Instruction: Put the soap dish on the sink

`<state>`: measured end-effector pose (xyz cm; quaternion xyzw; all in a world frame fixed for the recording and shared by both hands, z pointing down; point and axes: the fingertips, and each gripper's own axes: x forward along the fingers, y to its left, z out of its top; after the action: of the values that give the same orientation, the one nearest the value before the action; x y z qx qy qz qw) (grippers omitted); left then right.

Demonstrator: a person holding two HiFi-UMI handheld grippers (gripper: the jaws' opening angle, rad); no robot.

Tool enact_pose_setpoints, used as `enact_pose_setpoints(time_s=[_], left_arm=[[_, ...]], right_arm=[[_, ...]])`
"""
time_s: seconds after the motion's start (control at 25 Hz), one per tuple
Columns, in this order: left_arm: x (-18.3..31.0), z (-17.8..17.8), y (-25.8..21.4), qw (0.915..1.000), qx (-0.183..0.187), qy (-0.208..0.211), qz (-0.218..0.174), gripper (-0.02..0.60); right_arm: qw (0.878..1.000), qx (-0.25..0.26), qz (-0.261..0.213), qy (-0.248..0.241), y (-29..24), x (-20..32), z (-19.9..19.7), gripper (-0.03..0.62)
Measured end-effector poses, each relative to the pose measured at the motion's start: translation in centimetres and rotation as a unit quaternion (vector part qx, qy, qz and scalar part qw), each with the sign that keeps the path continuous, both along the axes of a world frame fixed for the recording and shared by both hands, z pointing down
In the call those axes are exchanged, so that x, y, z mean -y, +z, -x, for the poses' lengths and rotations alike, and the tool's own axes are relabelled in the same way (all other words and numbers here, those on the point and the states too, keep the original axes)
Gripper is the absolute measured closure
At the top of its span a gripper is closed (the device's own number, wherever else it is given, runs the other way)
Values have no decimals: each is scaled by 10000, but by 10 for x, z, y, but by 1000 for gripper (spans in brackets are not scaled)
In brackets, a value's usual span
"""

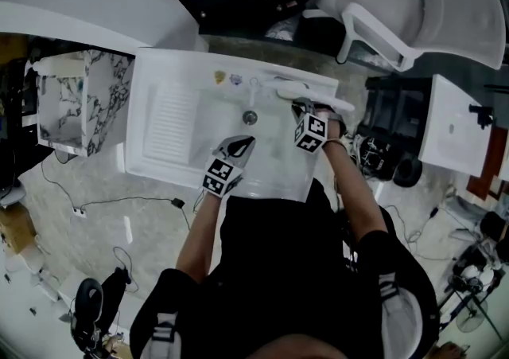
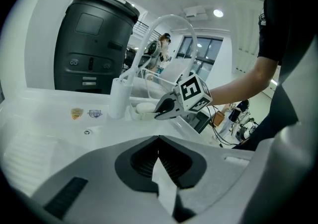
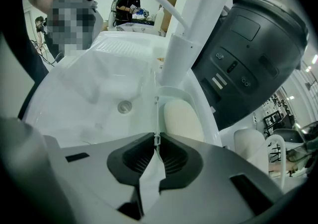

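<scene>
Right gripper (image 3: pixel 157 137) is pinching the soap dish (image 3: pixel 175 91) rim at the sink's (image 1: pixel 171 122) far ledge; left gripper (image 2: pixel 159 137) is hovering, jaws together.

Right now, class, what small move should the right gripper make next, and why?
Probably open the right gripper: its jaws are shut on the rim of the soap dish, which seems to rest on the sink ledge beside the faucet, soap bar inside.
</scene>
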<state>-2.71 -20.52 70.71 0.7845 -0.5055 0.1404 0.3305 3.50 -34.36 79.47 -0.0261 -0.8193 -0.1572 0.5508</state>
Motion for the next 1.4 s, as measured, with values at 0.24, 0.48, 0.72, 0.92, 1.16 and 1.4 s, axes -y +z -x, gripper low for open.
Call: enact_pose_setpoints(time_s=[0.24,0.48,0.72,0.92,1.16,1.4], left_arm=[[-2,-1,4,10000,-18,-5,41,581],[-1,-4,4,10000,-62,-13,62,581],[-3,-6,4,9999,-95,-14,45,581],[-8,-7,3,10000,-72,12,68,581],[-11,-6,3,10000,-49,0,80,581],[-12,-8,3,10000,-44,2,65,581]], right_arm=[[9999,-19,-138,13,4,2,1,566],[9999,-87,-83,-24,5,0,-2,558],[9998,-148,-58,-93,7,-4,-2,522],[9998,-126,-132,-85,6,-4,-2,514],[9998,-8,-162,-97,-1,-3,1,524],[9999,79,-125,-48,-3,-6,3,522]])
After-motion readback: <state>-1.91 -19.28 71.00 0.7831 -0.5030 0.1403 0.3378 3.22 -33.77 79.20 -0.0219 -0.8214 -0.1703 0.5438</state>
